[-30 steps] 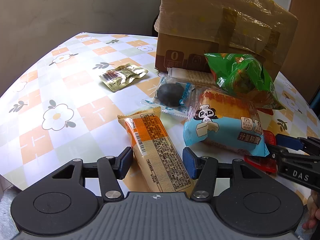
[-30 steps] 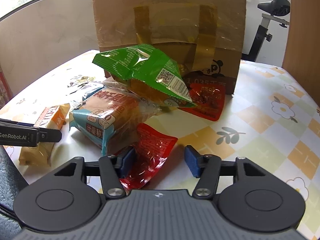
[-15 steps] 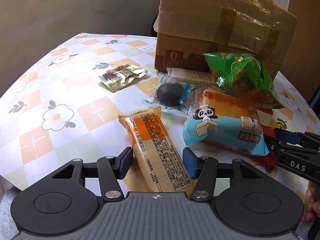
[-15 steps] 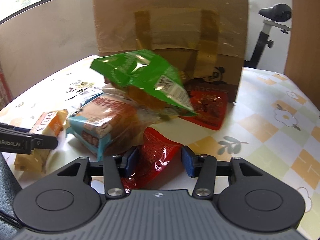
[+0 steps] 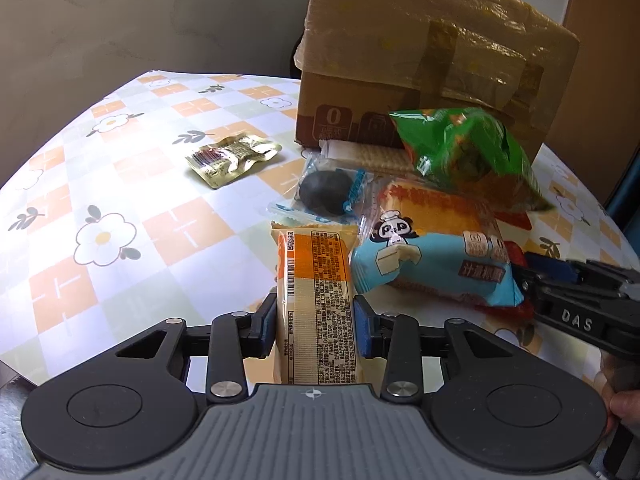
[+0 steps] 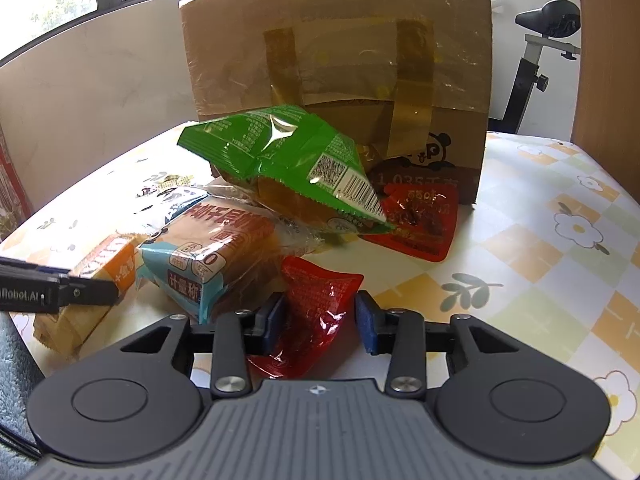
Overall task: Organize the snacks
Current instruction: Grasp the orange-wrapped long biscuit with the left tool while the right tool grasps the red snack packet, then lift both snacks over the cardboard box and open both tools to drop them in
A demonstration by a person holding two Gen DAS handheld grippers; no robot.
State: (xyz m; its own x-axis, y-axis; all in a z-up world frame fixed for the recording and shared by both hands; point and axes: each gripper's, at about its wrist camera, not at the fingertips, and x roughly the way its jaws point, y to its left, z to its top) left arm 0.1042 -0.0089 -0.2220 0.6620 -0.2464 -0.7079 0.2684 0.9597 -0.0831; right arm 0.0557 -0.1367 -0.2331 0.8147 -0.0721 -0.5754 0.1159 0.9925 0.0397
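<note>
My left gripper (image 5: 316, 326) is shut on a long orange-and-cream snack bar (image 5: 316, 296), its pads pressed on both sides. My right gripper (image 6: 320, 322) straddles a red snack pouch (image 6: 316, 304); the left pad touches it, the right pad stands just off it. A blue panda cake pack (image 5: 432, 256) lies between the two, with a green chip bag (image 6: 280, 156) leaning on it. The taped cardboard box (image 6: 340, 60) stands behind the pile. My right gripper also shows at the right edge of the left wrist view (image 5: 536, 272).
A gold pouch (image 5: 232, 156) lies alone on the flowered tablecloth (image 5: 120, 208) at the left. A dark round snack in clear wrap (image 5: 324, 192) and a cracker pack (image 5: 368, 156) sit by the box. A second red pouch (image 6: 420, 216) lies at the box's foot.
My left gripper closed onto the orange bar and straightened it. My right gripper moved forward over the red pouch and its jaws narrowed around it.
</note>
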